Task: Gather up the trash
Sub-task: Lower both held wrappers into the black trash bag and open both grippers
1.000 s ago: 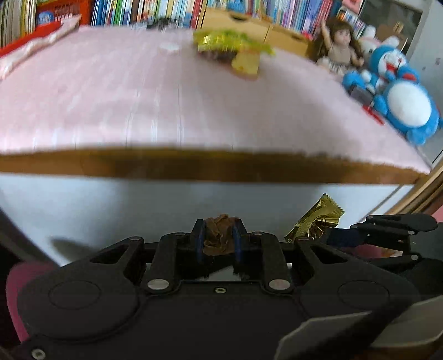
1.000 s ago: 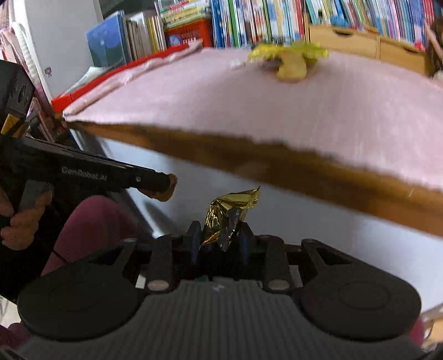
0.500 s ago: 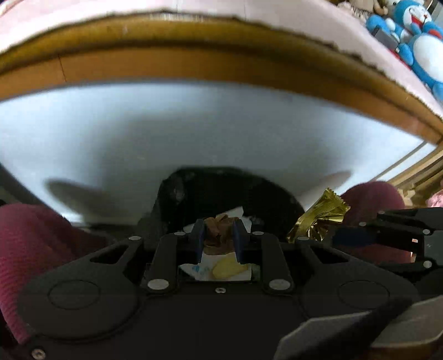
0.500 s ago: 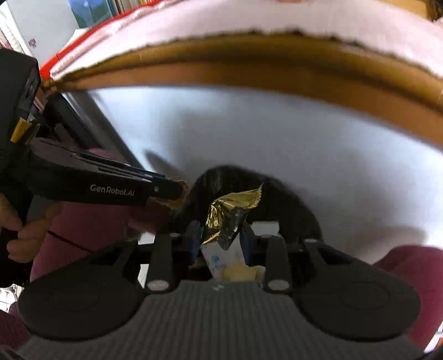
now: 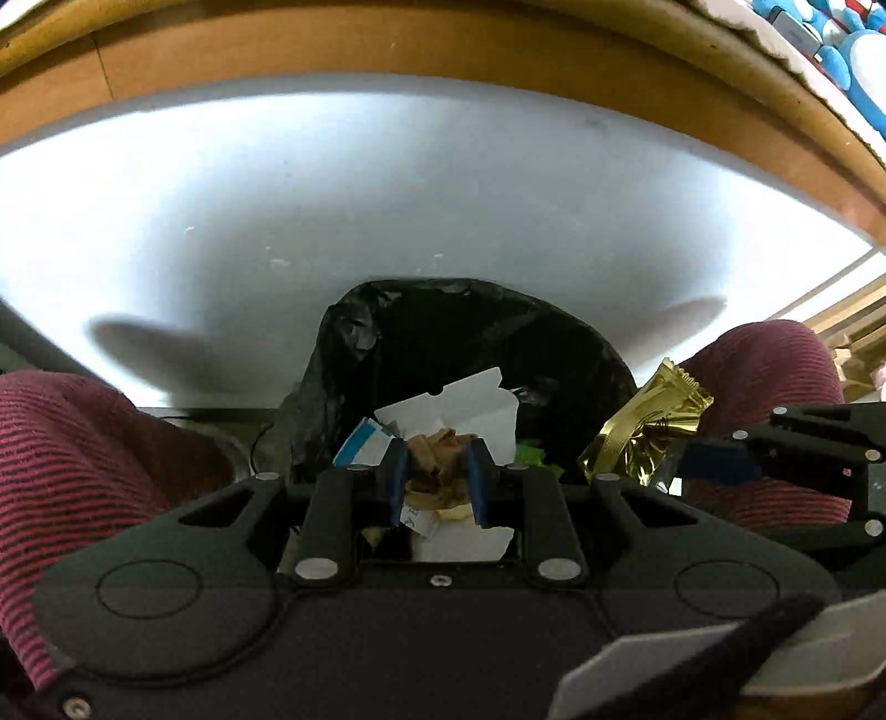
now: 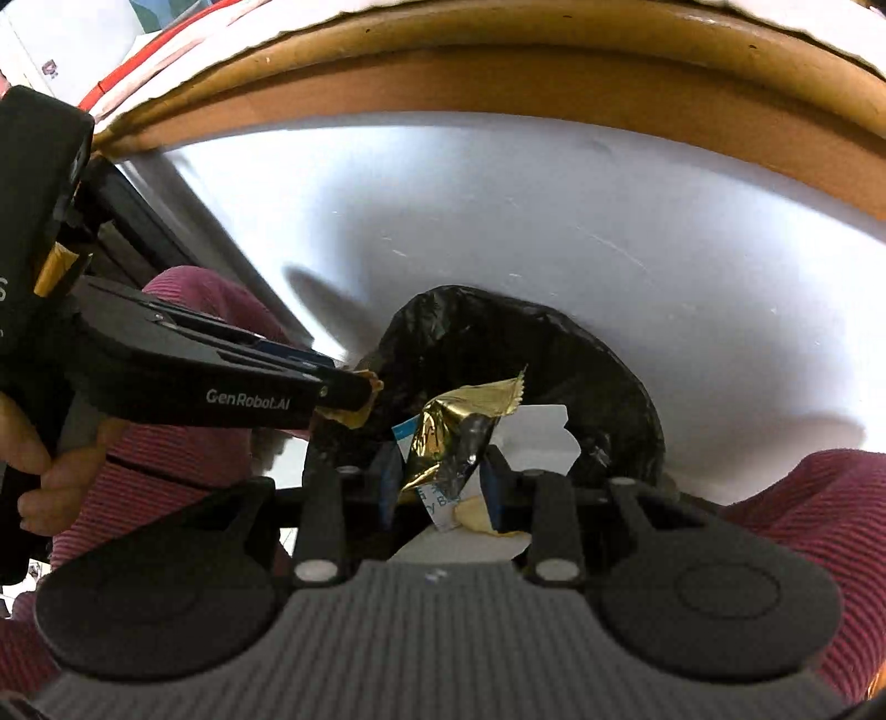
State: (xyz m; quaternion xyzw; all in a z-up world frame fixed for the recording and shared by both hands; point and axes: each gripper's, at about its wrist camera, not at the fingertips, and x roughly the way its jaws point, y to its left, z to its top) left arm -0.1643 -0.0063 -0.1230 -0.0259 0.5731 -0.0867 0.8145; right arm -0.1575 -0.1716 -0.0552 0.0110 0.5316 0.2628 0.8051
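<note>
1. At the far left of the left wrist view a knee in dark red ribbed cloth (image 5: 83,448) fills the corner; a second ago this view looked across a pink tabletop with toys and books behind it, and now it looks steeply down under the wooden table edge (image 5: 443,50).
2. Left of centre in the right wrist view, the left gripper (image 6: 362,396) comes in from the left, gripped by a hand (image 6: 39,471); a brown crumpled scrap (image 5: 437,446) is pinched between its blue pads, just as it was a second ago.
3. In the middle, a bin lined with a black bag (image 5: 387,354) has come into sight below both grippers, standing against the white panel (image 5: 443,194) under the table. It holds white paper (image 5: 465,399), a blue-and-white packet (image 5: 360,448) and a pale yellow bit (image 6: 473,515).
4. The brown scrap hangs over the near part of the bin's mouth.
5. Right of centre, the right gripper (image 6: 443,476) has its pads spread a little wider than a second ago. The gold foil wrapper (image 6: 448,437) stands between them, and I cannot tell whether both pads press on it.
6. The wrapper is above the bin's right side, just right of the left gripper's fingers.
7. At the far right the other knee (image 5: 775,365) shows beside the bin.
</note>
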